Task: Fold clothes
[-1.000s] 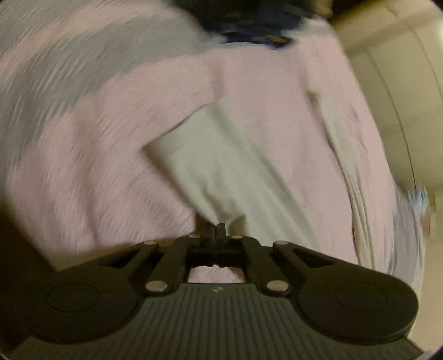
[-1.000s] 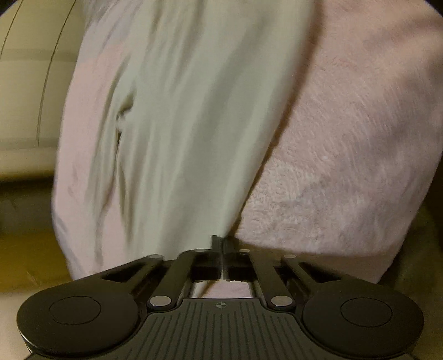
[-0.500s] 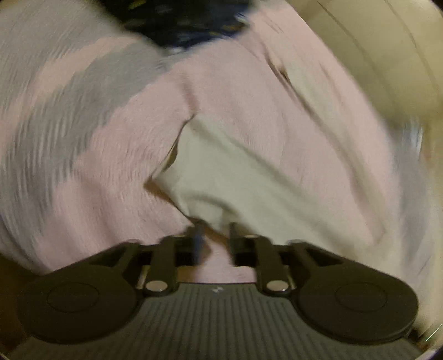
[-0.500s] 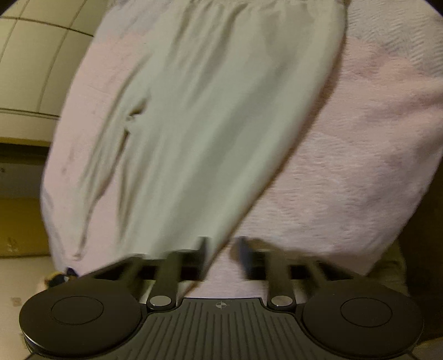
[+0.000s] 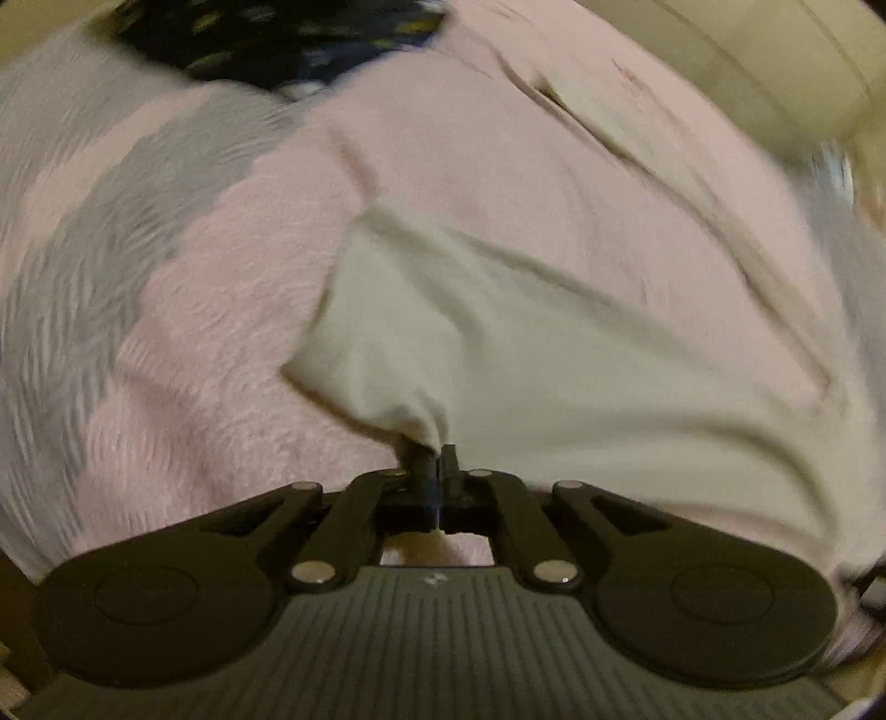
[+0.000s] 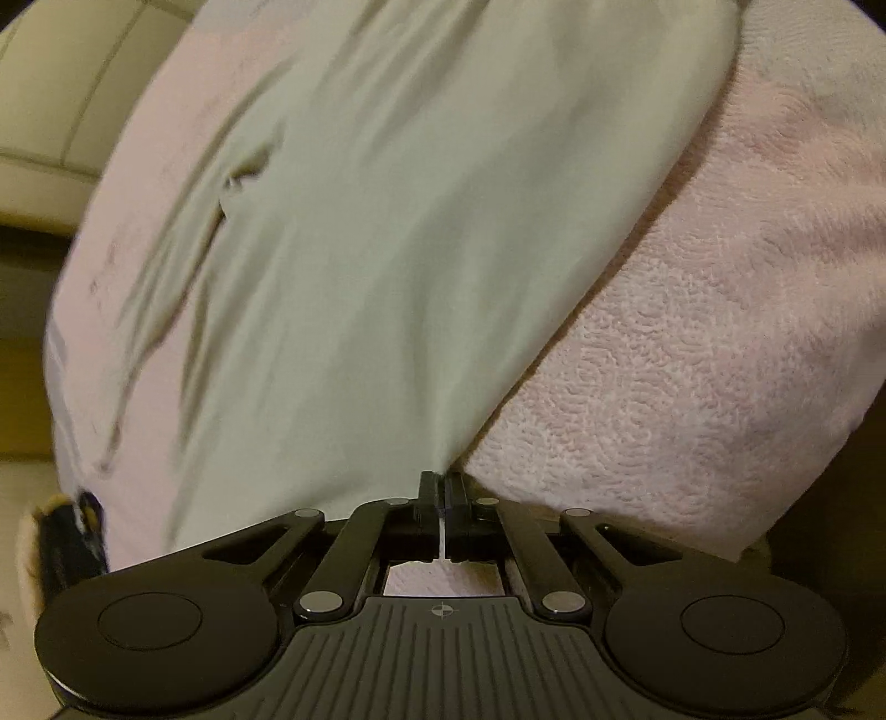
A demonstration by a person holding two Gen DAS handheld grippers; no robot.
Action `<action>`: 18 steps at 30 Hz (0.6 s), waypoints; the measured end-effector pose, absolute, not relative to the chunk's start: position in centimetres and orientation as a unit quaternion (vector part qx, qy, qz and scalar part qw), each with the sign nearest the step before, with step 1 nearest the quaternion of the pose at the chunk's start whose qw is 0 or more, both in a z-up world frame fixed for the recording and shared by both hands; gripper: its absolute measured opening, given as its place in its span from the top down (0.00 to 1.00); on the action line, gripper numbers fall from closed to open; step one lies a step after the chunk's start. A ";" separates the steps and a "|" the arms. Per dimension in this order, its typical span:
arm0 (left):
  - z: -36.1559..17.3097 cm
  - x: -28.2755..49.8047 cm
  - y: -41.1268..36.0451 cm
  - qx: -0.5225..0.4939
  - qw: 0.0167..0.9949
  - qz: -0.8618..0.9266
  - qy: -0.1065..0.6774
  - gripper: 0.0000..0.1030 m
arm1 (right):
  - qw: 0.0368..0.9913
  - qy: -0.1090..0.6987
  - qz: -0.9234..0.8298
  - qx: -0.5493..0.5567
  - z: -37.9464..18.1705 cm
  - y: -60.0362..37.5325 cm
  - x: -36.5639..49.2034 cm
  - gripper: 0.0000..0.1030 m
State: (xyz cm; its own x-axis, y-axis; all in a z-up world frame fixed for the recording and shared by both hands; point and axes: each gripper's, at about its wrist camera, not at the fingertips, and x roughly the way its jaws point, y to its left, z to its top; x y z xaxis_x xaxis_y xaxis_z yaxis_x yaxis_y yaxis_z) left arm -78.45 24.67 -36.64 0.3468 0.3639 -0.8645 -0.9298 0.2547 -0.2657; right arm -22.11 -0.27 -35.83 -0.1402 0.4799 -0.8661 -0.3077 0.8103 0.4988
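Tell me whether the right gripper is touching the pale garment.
Touching. The right wrist view shows the right gripper shut on the edge of the pale garment, the cloth pinched between its fingertips, lying on the pink blanket.

Pale garment [image 6: 387, 249]: smooth thin matt cloth. Pink blanket [image 6: 692, 360]: fuzzy, nubbly fleece. Grippers: matt black plastic.

- The black two-finger left gripper [image 5: 439, 455] pinches a bunched corner of a pale cream cloth garment [image 5: 498, 354].
- The garment lies on a fluffy pink-and-grey blanket [image 5: 183, 310].
- A dark patterned fabric [image 5: 277, 39] sits at the blanket's far edge.
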 end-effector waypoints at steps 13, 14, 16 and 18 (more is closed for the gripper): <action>-31.6 -67.9 27.1 -0.407 0.769 0.362 0.334 0.96 | 0.654 0.526 0.519 -0.162 -29.6 8.6 -28.5 0.90; -32.0 -66.2 26.9 -0.402 0.779 0.342 0.339 0.96 | 0.642 0.526 0.532 -0.168 -30.1 9.3 -29.4 0.90; -32.9 -63.1 26.5 -0.397 0.794 0.305 0.346 0.96 | 0.641 0.511 0.543 -0.184 -30.4 10.4 -30.6 0.90; -33.2 -61.5 26.1 -0.398 0.801 0.288 0.342 0.96 | 0.648 0.492 0.550 -0.188 -30.2 11.3 -31.0 0.90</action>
State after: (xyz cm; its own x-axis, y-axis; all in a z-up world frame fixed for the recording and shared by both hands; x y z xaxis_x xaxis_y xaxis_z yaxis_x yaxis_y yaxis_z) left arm -61.50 26.14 -33.19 0.5995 0.1898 -0.7776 -0.7342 0.5174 -0.4397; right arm -30.98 11.34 -30.19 -0.0883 0.5274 -0.8450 -0.8979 0.3251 0.2967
